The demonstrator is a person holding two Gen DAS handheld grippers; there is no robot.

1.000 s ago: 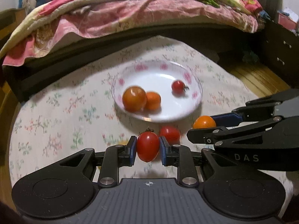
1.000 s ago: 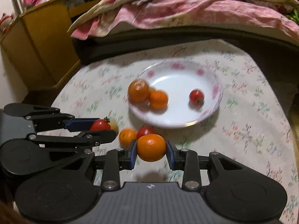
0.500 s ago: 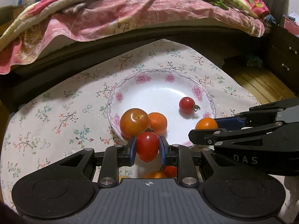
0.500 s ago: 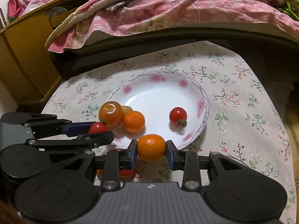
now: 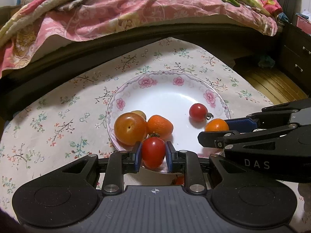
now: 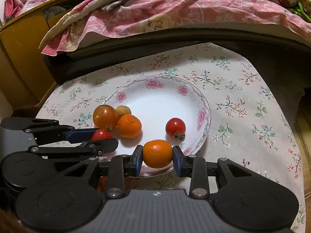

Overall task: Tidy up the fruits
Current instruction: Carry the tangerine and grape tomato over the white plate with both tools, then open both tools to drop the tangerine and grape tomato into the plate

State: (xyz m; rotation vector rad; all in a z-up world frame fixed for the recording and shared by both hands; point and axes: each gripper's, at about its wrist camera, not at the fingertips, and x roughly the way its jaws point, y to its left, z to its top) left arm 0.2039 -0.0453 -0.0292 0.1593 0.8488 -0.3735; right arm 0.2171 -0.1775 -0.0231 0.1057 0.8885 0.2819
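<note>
— What does the left gripper (image 5: pixel 153 152) hold?
— Its blue pads are clamped on a red tomato (image 5: pixel 153 151), low in the centre of the left wrist view, over the near rim of the plate (image 5: pixel 194 78).

— And the right gripper (image 6: pixel 157 154)?
— It is closed on a small orange (image 6: pixel 157 153), lower centre of the right wrist view, also above the plate's near edge. In the left wrist view it enters from the right side of the frame.

— What lies on the plate?
— At its left side a large orange-red tomato (image 5: pixel 129 128) touches a mandarin (image 5: pixel 159 126), with a small yellowish fruit (image 6: pixel 123 110) just behind them. A cherry tomato (image 5: pixel 198 112) with a stem sits apart, right of centre.

— Where does the plate stand?
— On a floral tablecloth (image 6: pixel 243 104). A bed with a pink quilt (image 5: pixel 120 17) fills the top of both frames. Something red shows blurred below the left gripper; what it is cannot be told.
</note>
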